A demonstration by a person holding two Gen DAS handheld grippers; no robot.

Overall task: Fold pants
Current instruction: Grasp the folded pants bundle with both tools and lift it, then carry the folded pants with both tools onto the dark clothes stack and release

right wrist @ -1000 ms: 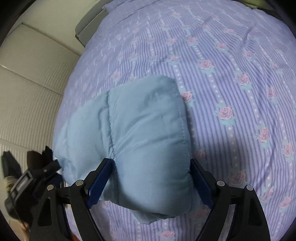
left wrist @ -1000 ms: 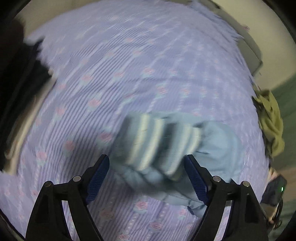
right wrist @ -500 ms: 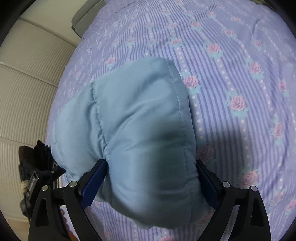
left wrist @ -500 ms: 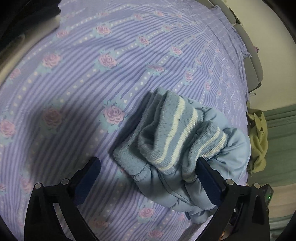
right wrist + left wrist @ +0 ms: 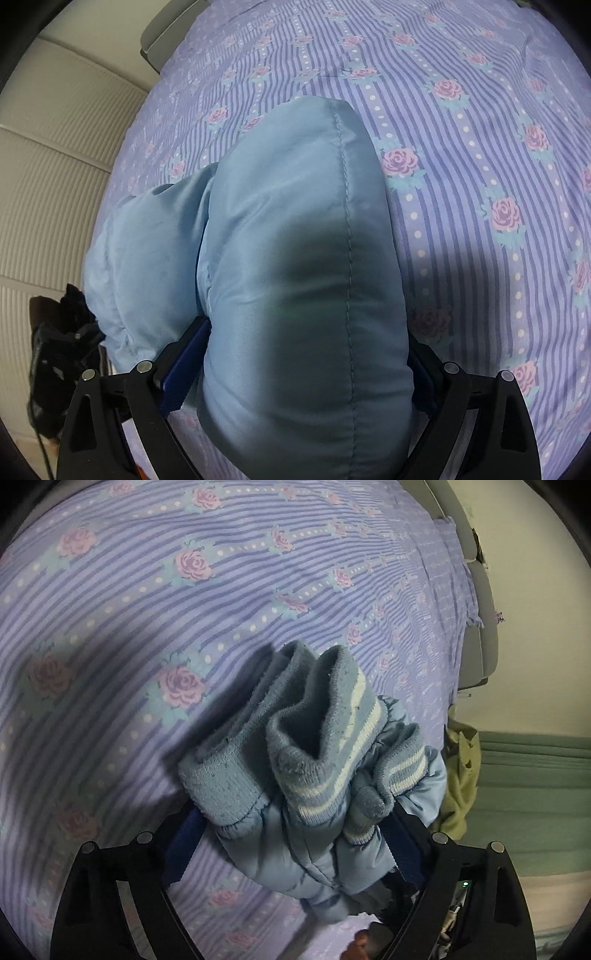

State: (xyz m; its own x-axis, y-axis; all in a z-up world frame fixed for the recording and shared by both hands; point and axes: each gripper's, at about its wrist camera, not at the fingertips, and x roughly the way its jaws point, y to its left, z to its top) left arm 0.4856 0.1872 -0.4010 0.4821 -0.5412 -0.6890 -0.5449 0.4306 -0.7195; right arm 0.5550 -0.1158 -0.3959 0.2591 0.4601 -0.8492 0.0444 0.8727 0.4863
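Observation:
The light blue padded pants lie bunched on the purple rose-striped bedsheet. Their knitted cuffs with white stripes stick up in the left wrist view. My left gripper stands wide around the cuff end, its blue pads against the fabric sides. In the right wrist view the smooth padded end of the pants fills the space between my right gripper's wide jaws, the blue pads touching its sides.
An olive garment and a green cloth lie past the bed's right edge. A grey headboard edge runs along the far side. A cream ribbed wall and dark gear lie left of the bed.
Both grippers have moved closer onto the pants; the bundle now sits deeper between each pair of jaws. The cuffs stand higher in the left view.

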